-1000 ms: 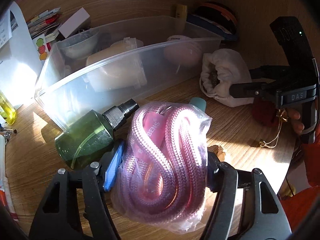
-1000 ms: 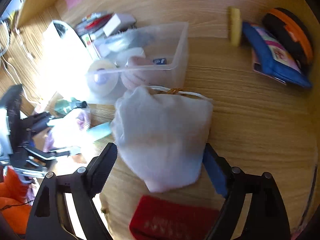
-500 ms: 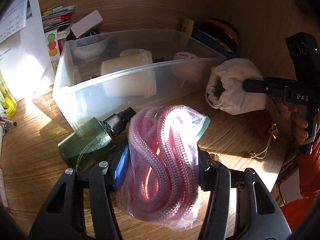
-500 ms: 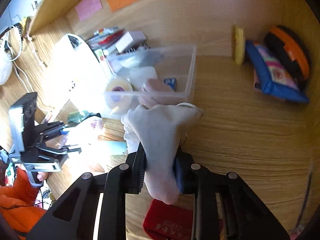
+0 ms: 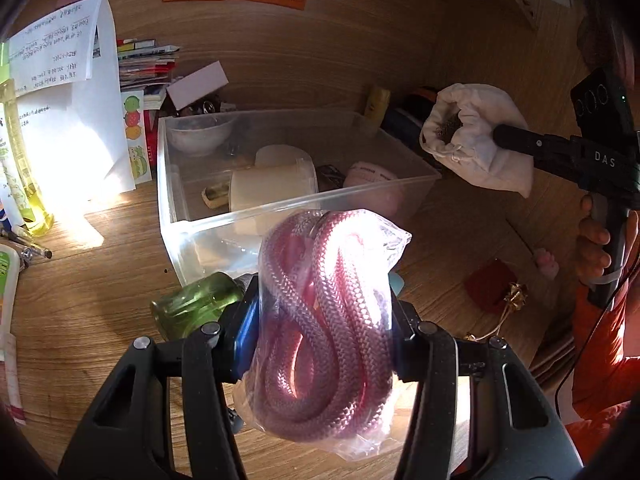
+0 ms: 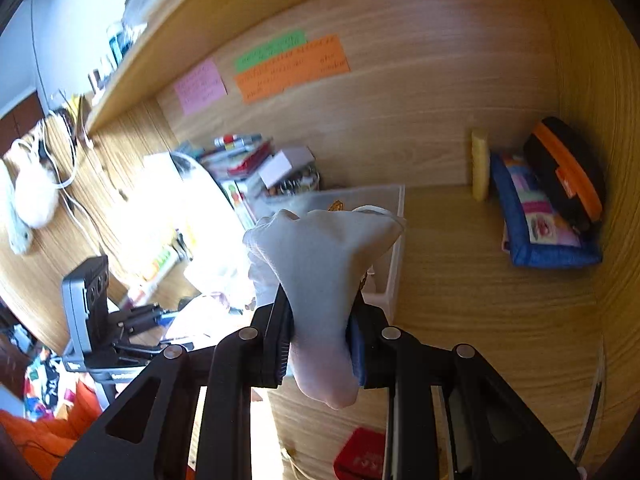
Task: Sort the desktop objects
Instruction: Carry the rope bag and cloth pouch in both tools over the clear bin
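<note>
Bagged pink rope (image 5: 326, 320): long axis upright, squeezed by left gripper (image 5: 320, 332), just in front of clear bin (image 5: 280, 200). White pouch (image 6: 320, 280), mouth up/away, clamped in right gripper (image 6: 320, 344) above wood desk (image 6: 480, 280); wood-panel back wall w/ sticky notes (image 6: 288, 66).

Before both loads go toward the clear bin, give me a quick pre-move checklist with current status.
1. Left tool gripping the bagged pink rope: ok, pads press both sides of the bag.
2. Right tool gripping the white drawstring pouch: ok, pinched near its lower end, clear of the desk.
3. Pouch mouth closed: not ok, it gapes open in the left wrist view; contents may spill if tipped.
4. Room in the clear bin: ok, bare floor shows at its near end.
5. Green bottle clear of the left tool: cannot tell, it lies right beside the left finger.
</note>
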Motion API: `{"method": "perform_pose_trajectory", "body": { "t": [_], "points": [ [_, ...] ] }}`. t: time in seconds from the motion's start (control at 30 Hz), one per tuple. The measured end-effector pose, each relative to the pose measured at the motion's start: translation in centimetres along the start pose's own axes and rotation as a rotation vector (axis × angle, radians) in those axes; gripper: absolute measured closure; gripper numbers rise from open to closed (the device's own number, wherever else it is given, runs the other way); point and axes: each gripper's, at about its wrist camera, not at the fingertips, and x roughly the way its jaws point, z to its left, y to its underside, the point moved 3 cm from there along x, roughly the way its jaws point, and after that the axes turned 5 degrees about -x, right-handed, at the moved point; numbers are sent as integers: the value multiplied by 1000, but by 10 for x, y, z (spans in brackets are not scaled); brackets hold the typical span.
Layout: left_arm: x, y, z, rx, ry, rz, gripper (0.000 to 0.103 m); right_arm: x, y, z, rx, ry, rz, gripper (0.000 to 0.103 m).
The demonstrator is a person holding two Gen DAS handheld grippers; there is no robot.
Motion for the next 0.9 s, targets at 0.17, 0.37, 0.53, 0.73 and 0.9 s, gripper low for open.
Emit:
{"method": "perform_pose_trajectory", "body": {
  "t": [0.17, 0.37, 0.53, 0.73, 0.9],
  "points": [
    [-2, -5, 8, -16, 8, -5, 51, -3, -12, -1, 15, -10, -32, 81],
    [-6, -14, 13, -33, 27, -9, 51, 2, -29, 0, 15, -31, -64, 81],
    [-9, -18, 14, -36, 54, 0, 52, 22, -39, 4, -7, -42, -55, 81],
    [-11, -19, 14, -38, 64, 8, 52, 58, -44, 6, -27, -46, -18, 81],
    [-14, -21, 17, -64, 83, 8, 52, 91, -41, 10, -103, 86, 10, 81]
  ]
}}
